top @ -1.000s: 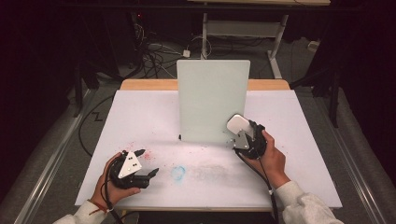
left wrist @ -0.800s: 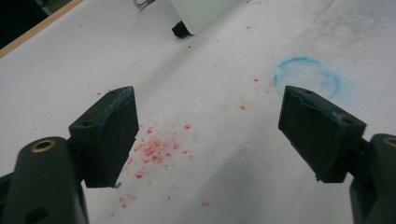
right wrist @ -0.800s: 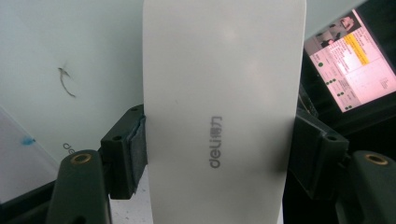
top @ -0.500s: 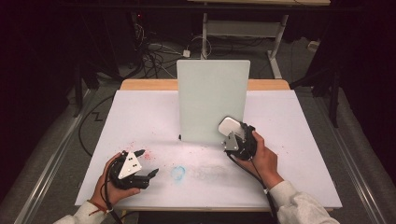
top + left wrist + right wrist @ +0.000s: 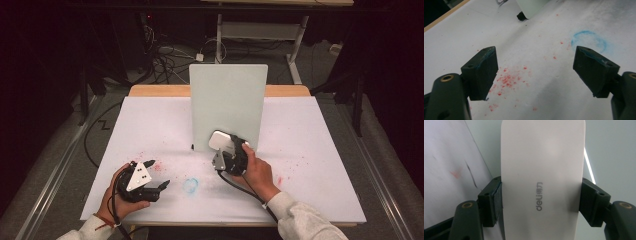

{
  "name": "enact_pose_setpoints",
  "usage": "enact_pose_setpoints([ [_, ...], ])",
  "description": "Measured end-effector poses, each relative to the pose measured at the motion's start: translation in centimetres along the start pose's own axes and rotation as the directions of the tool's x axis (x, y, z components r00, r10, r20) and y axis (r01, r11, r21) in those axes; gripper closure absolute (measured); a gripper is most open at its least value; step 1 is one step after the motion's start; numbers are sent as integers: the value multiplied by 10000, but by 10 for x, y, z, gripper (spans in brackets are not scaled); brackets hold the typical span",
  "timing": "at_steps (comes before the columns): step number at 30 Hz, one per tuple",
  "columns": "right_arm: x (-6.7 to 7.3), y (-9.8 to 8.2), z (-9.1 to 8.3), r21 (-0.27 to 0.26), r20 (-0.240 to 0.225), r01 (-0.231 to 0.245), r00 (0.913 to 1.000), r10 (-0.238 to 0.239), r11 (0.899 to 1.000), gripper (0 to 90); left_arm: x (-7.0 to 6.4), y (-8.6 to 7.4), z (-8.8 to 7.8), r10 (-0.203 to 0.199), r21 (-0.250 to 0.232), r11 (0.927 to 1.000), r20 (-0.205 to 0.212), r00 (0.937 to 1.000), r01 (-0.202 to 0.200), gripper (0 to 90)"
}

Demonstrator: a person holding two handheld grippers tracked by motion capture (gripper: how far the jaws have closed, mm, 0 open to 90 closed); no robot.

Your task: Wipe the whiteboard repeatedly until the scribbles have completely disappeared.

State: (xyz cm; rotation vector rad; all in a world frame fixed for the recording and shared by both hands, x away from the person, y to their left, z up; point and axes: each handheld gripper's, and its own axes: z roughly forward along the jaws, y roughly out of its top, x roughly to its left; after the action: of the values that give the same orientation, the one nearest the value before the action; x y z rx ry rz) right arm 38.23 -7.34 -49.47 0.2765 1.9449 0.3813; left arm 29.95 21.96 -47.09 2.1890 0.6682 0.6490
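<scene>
The white eraser (image 5: 542, 180) runs past the right gripper view's edges.

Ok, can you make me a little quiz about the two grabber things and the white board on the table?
1. True or false: the left gripper holds nothing.
2. What does the right gripper clamp? A) white eraser B) cup C) pen
3. Fill in: the ring mark on the table is ____.

The upright board stands behind the eraser.

Key: 1 true; 2 A; 3 blue.
</scene>
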Motion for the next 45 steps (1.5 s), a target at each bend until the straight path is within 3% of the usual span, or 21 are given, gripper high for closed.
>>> enact_pose_setpoints([
  [4, -1, -1, -1, -9, -91, -44, 9999, 44, 10000, 308, 1, -1, -2, -76, -52, 10000, -33, 10000, 76, 197],
  [10, -13, -23, -4, 149, -120, -240, 9996, 242, 9996, 308, 0, -2, -5, -87, -31, 10000, -122, 9999, 86, 196],
  [16, -29, -51, -9, 792, -31, -523, 9986, 527, 9955, 308, 1, -3, -5, -131, -7, 9999, -180, 9998, 131, 197],
  [24, -51, -87, -17, 1604, 331, -1186, 9928, 1147, 9799, 309, 0, -1, -4, -59, -18, 10000, -154, 9999, 59, 196],
  [28, -49, -86, -18, 1598, 308, -1129, 9935, 1094, 9807, 309, 0, 0, -2, -10, 27, 10000, -98, 10000, 10, 196],
  [30, -45, -82, -17, 1488, 178, -832, 9965, 815, 9854, 310, 0, 0, -1, -19, 29, 10000, -80, 10000, 19, 196],
  [32, -38, -75, -16, 1439, 240, -268, 9994, 236, 9892, 310, 0, 0, 0, -2, 27, 10000, -69, 10000, 2, 196],
  [36, -25, -58, -13, 1093, 191, 339, 9992, -362, 9934, 310, 0, 0, 0, 14, 17, 10000, -65, 10000, -14, 196],
  [40, -23, -50, -13, 796, -25, 42, 10000, -40, 9968, 310, 0, 0, -2, 16, 28, 10000, -77, 10000, -15, 196],
  [42, -29, -51, -14, 724, -211, -467, 9986, 483, 9963, 311, 1, -1, -2, -27, -7, 10000, -83, 10000, 27, 196],
  [45, -41, -55, -15, 633, -106, -1164, 9930, 1173, 9912, 311, 1, -1, -3, -45, -13, 10000, -113, 9999, 44, 196],
])
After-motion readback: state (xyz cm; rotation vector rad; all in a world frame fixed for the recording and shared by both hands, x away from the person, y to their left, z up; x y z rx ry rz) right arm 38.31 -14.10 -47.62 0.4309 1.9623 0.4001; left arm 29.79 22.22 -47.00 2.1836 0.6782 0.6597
